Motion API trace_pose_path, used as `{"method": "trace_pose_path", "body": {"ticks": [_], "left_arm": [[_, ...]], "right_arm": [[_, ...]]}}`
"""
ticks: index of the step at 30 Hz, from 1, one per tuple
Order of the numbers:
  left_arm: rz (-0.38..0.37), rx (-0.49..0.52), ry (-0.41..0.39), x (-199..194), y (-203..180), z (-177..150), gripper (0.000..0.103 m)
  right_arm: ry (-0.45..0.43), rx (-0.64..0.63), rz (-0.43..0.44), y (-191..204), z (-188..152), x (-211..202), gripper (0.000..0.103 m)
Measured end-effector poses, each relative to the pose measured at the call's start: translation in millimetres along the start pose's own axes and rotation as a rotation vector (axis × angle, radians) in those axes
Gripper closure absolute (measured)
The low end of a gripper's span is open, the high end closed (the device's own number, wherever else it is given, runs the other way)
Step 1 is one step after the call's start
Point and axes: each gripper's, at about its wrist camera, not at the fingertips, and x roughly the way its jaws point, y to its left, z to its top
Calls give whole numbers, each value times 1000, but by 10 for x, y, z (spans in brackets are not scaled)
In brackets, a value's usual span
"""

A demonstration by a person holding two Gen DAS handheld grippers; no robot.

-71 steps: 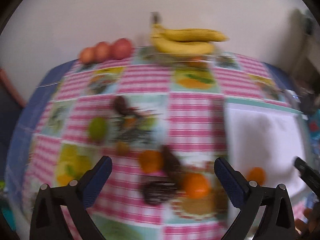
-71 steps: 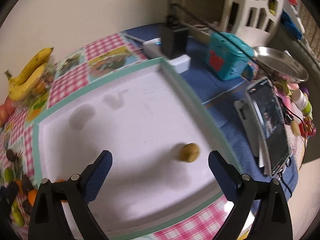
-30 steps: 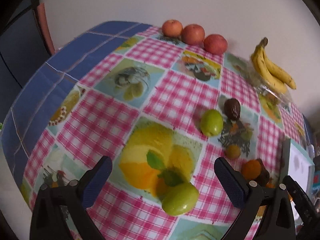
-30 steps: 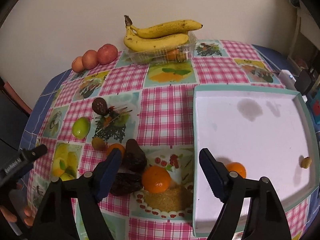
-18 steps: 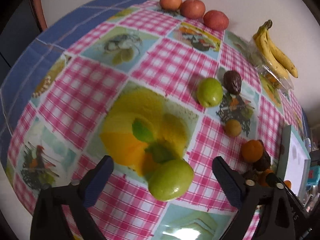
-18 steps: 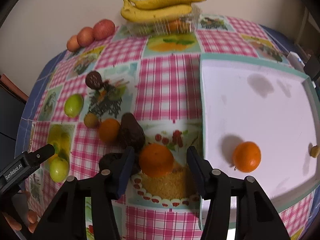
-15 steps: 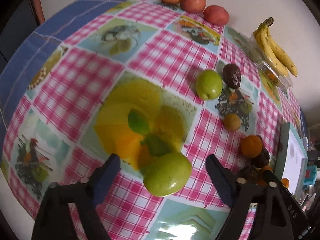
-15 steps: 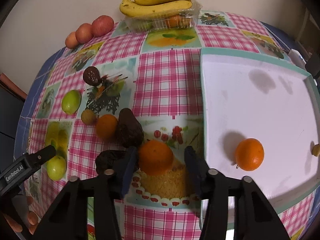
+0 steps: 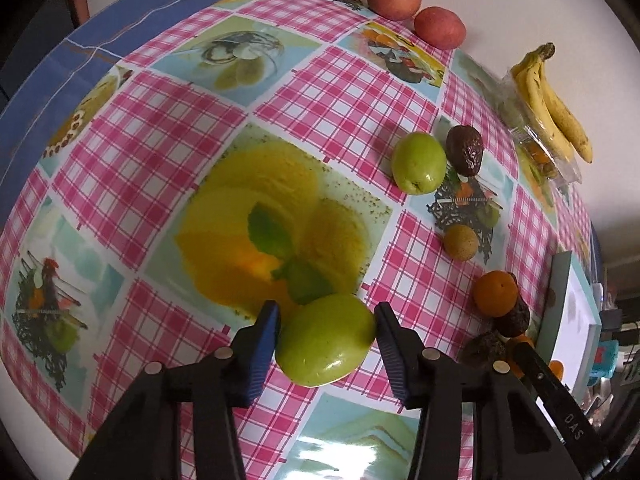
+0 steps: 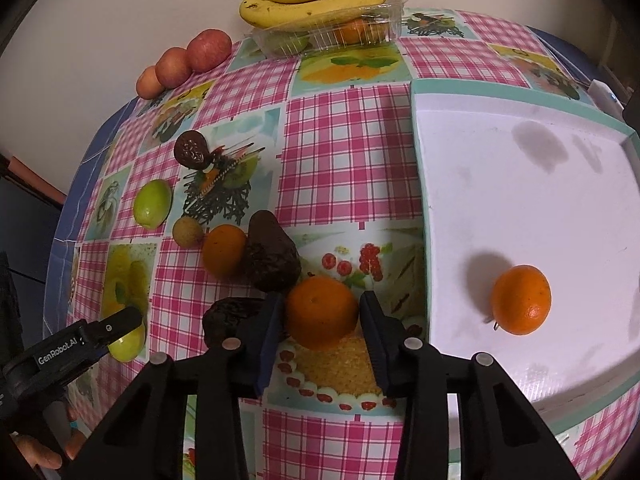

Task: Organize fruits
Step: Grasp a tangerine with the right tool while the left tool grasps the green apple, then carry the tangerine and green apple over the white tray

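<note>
Left tool [image 9: 326,334]: pads bracket the green fruit [image 9: 325,341] on the counter [image 9: 344,92]; closed on it, though contact is hard to confirm.
Right tool [image 10: 322,322]: clamped on an orange [image 10: 322,312], just beside the tray [image 10: 520,184].
Why: both fruits look lined up for the tray, where one orange [image 10: 521,305] already sits.
Count: three oranges, two green fruits, three red apples [image 10: 210,50], three dark fruits [image 10: 272,258].

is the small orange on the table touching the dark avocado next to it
Touching: the right wrist view shows the small orange pressed against the dark avocado, no gap.
</note>
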Motion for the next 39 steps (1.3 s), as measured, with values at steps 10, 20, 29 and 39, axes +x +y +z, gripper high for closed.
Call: {"method": "trace_pose_path", "body": {"ticks": [10, 20, 29, 39], "left_arm": [[-29, -5, -23, -57, -43, 10, 52], [-55, -42, -95, -187, -62, 176, 52], [-83, -22, -169, -334, -276, 287, 52], [-127, 78, -184, -334, -747, 216, 52]], "right_arm": [[-6, 15, 4, -38, 3, -31, 63], [-59, 41, -6, -94, 65, -238, 63], [-179, 123, -55, -279, 334, -605, 63], [-217, 249, -180, -1023, 403, -755, 63]]}}
